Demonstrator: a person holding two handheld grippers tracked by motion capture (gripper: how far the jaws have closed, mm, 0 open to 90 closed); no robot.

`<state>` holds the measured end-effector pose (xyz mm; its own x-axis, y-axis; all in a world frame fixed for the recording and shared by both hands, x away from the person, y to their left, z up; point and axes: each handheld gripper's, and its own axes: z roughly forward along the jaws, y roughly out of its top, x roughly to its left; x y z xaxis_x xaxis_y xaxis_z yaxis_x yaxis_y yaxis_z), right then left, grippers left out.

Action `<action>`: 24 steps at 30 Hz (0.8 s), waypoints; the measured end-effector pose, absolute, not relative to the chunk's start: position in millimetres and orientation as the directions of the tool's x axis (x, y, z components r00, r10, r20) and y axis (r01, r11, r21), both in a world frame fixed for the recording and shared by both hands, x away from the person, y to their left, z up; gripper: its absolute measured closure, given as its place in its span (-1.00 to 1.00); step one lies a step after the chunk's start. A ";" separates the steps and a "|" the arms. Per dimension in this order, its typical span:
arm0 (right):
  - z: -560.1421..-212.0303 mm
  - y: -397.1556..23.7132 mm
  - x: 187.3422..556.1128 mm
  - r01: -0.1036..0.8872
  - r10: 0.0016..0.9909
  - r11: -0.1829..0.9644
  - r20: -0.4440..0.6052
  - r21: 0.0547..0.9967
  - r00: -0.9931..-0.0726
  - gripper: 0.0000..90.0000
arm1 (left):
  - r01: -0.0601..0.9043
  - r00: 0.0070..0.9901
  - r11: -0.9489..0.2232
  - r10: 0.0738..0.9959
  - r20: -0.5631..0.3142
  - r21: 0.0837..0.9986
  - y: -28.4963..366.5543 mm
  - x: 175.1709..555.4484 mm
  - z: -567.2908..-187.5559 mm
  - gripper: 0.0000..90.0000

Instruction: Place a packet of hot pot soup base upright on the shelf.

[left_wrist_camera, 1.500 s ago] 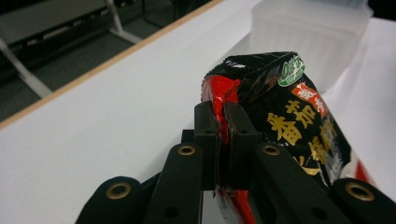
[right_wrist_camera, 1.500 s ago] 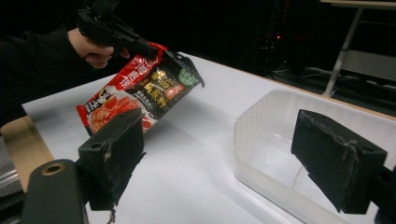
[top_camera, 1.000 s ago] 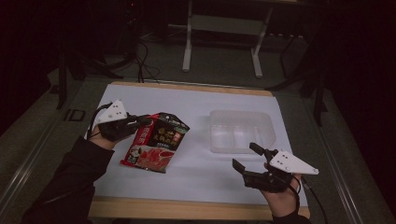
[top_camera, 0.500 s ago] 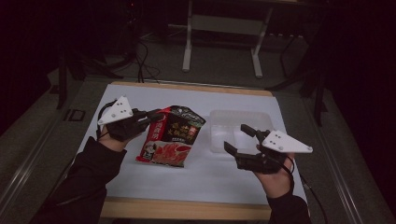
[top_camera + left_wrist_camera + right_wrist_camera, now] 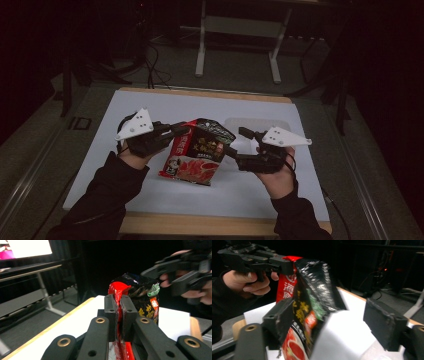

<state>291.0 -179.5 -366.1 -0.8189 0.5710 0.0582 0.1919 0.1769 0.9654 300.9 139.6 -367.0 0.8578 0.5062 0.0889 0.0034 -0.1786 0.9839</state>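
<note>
1. The snack bag (image 5: 197, 150) is held up over the middle of the worktop (image 5: 150, 107), its bottom edge low near the white surface and its dark top tilted up and to the far side. Held this way, both side seams stand free of the surface.

2. The left gripper (image 5: 119, 312) has its fingers (image 5: 110, 315) pressed together on the bag's red left edge, near the top corner. This looks like the anchoring grip: pinching the seam carries the bag and keeps it from turning.

3. The right gripper (image 5: 332, 325) sits at the bag's right side with its fingers (image 5: 280, 320) wide apart. One finger lies against the printed face and the other stands well clear, so nothing is clamped yet. Its place suggests it is lined up to take the opposite edge.

4. A clear plastic tray (image 5: 260, 125) rests on the worktop just beyond the right gripper, on the far right. Its nearness suggests it may receive the bag or its contents, though that is only a guess.
</note>
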 end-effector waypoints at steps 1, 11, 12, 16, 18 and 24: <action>-368.7 -174.3 293.0 0.197 0.562 0.185 0.061 0.963 -0.825 -0.24 | 0.006 0.864 -0.174 0.497 0.083 0.985 137.6 301.3 -367.6 0.92; -372.6 -176.5 299.9 0.236 0.514 0.220 0.093 0.947 -0.853 0.57 | 0.013 0.877 -0.168 0.475 0.069 0.986 129.8 301.3 -370.9 0.92; -372.2 -176.2 298.9 0.220 0.512 0.227 0.076 0.949 -0.856 0.60 | 0.017 0.880 -0.166 0.470 0.064 0.986 130.3 302.0 -370.9 0.92; -365.2 -174.5 294.3 0.205 0.520 0.238 0.054 0.949 -0.852 0.67 | 0.038 0.893 -0.138 0.449 0.028 0.990 133.8 305.4 -369.8 0.91; -360.1 -173.9 292.2 0.205 0.520 0.245 0.050 0.948 -0.853 0.69 | 0.032 0.895 -0.123 0.444 0.026 0.992 135.0 305.0 -368.6 0.91; -345.5 -174.3 285.2 0.180 0.526 0.253 0.021 0.950 -0.851 0.71 | 0.037 0.912 -0.120 0.411 0.016 0.992 137.3 308.1 -360.7 0.84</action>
<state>285.2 -174.3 -345.5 -0.8505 0.5255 0.0215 0.1804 0.2531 0.9505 308.1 137.3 -360.7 0.9116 0.4108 0.0157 0.0370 -0.1200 0.9921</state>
